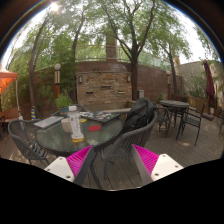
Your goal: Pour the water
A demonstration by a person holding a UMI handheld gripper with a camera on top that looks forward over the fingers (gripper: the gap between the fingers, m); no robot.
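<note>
Fingers: the gripper [110,165] is wide open and holds nothing.
Bottle: the bottle [75,125] stands upright on the glass counter [55,138], well beyond the fingers.
Advice: approach level, then close around its middle.

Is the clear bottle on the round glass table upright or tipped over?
Upright: the clear bottle stands vertically on the round glass table, well beyond the gripper, whose open fingers hold nothing.

Bottle [75,124] on table [50,136], left
</note>
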